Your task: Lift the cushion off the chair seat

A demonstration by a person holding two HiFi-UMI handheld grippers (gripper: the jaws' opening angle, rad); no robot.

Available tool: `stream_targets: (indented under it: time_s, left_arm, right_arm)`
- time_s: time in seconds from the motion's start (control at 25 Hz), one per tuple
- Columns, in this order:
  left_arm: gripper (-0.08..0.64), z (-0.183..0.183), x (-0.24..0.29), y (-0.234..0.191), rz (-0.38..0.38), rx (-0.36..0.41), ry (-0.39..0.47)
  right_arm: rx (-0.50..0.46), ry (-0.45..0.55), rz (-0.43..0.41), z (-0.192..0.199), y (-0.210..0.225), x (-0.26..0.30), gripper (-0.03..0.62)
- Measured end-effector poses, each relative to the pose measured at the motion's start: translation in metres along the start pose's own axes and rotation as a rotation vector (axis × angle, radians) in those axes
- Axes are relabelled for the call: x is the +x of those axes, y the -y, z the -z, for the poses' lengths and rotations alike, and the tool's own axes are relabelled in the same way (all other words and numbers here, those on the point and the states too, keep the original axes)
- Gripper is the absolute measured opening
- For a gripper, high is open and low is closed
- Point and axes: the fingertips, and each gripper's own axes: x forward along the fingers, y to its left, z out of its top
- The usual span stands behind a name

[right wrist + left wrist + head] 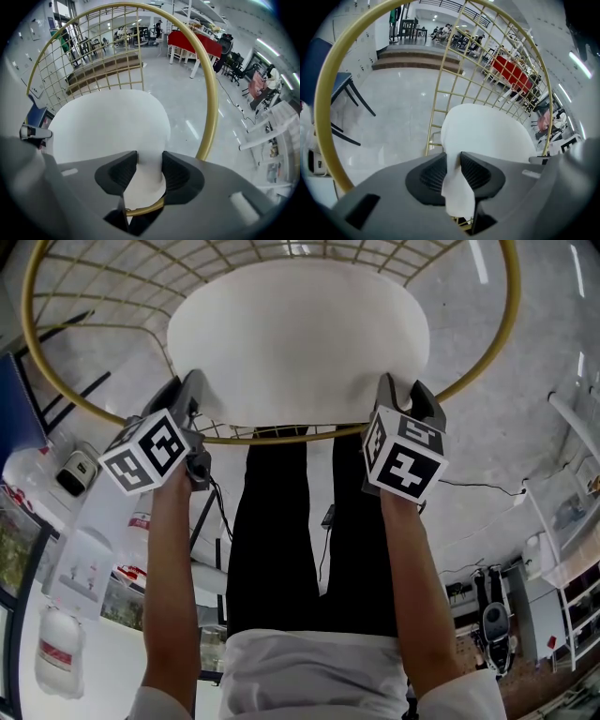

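Your forearms (173,587) fill the bottom of the head view, each one topped with a marker cube, and both tools point down at the front edge of the round white cushion (300,334).

Your left hand-held gripper (192,395) is at the cushion's lower-left edge. In the left gripper view it (453,161) is clamped on a thin fold of the white fabric, with the ribbed pads pressing in from both sides. Your right hand-held gripper (403,395) has the lower-right edge, and its own view shows it (150,159) squeezing a thicker bit of cushion (108,126), jaws a little wider than on the left.

That cushion sits in the upper middle of the head view, inside the gold hoop of the chair (511,324). Its near edge hangs just over the front rim, which you can see curving under the pinched part in the right gripper view. Gold wire grid (487,61) rises behind it at the upper right of the left gripper view. Can't tell whether the cushion is clear of the seat.
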Motion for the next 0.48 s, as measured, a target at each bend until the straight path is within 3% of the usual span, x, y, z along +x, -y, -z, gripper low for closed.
stream_targets:
  time_s: [0.48]
  left_arm:
    - [0.083,-0.004,-0.013,0.006,0.018,0.009,0.008]
  right_arm:
    - [0.012,0.017,-0.022,0.001,-0.003,-0.012,0.117]
